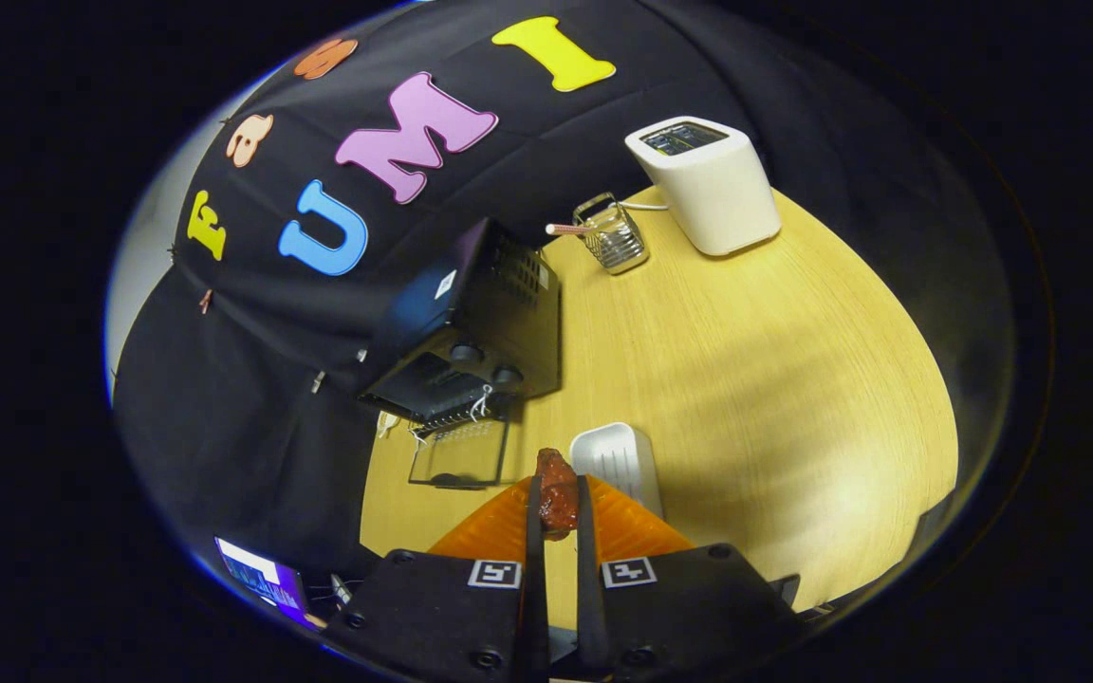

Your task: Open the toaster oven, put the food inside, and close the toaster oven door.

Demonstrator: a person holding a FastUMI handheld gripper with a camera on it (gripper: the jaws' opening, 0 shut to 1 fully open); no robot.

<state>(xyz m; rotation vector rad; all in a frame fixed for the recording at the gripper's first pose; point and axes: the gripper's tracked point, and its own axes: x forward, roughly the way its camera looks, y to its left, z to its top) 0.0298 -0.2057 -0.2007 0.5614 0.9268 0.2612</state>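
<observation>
Wooden table (774, 379) w/ black toaster oven (471, 323) beyond the fingers, door (459, 453) dropped open. White toaster (706, 185) & wire basket (615, 237) well behind. White tray (618, 460) just ahead. Gripper (558, 503) raised over table, tilted, clamped narrow on reddish-brown food piece (557, 493) btwn both fingers.

A light wooden table (746, 379) stands against the black cloth wall (252, 398); overhead light glares across the table.
</observation>
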